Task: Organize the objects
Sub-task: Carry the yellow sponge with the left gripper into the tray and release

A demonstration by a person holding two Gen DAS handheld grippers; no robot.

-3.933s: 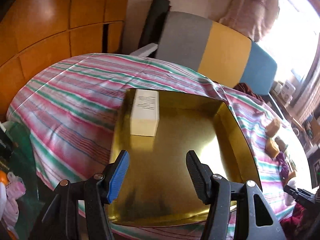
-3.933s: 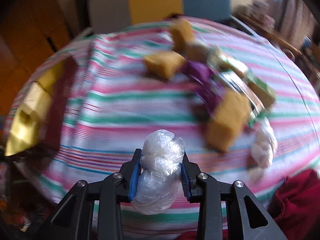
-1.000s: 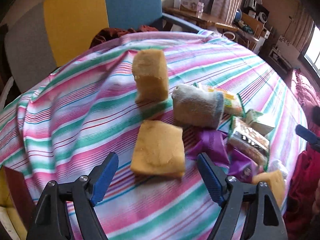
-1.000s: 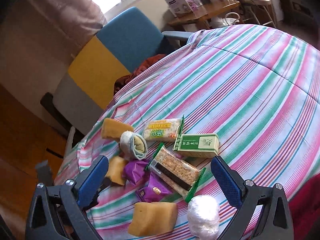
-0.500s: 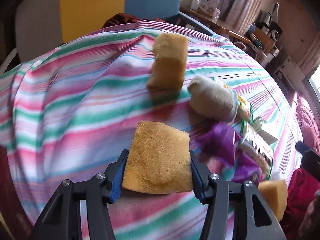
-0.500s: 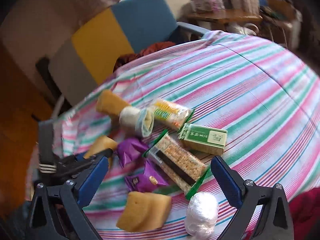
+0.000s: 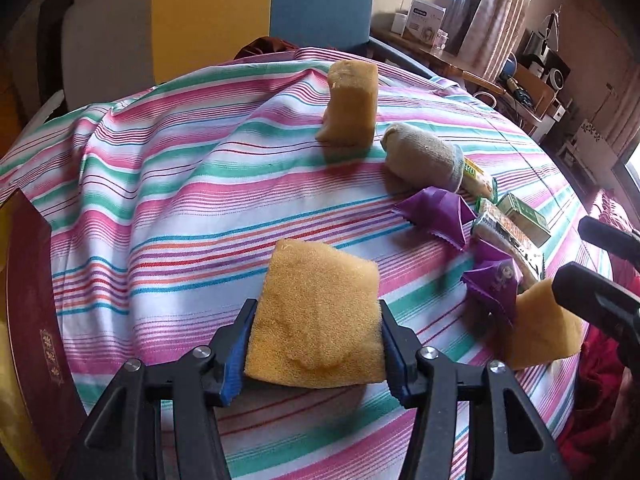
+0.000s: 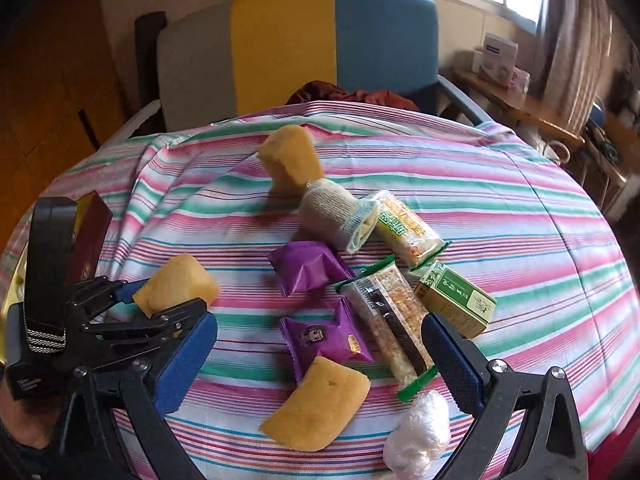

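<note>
Sitting at the far left edge of the table (image 7: 168, 184), the maroon box (image 7: 28, 304) is probably serving as the place where the things are being gathered; only its side is showing. Next along, the left claw (image 7: 314, 344) is gripping a sponge (image 7: 316, 316) by its two side faces, its pads (image 7: 236, 356) pressing into the foam, having just been closing onto it. The sponge is standing out ahead of the claw, its far end over the striped cloth; whether its underside is touching cloth cannot be told. A side-on hold like this is likely keeping the soft block from folding while it is carried.

Toward the middle, the rest of the pile is lying close together: a second sponge (image 8: 290, 160) at the back, a rolled sock (image 8: 332, 212) leaning on a yellow snack pack (image 8: 408, 228), two purple packets (image 8: 308, 266), a cracker bar (image 8: 390, 324) and a green carton (image 8: 456, 300).

Farther right, the right claw (image 8: 316, 364) is standing wide open and holding nothing, hovering over the near end of the pile, where a third sponge (image 8: 320, 404) and a plastic-wrap ball (image 8: 420, 436) are lying between its jaws. That spread is probably readying it for one of them.
</note>
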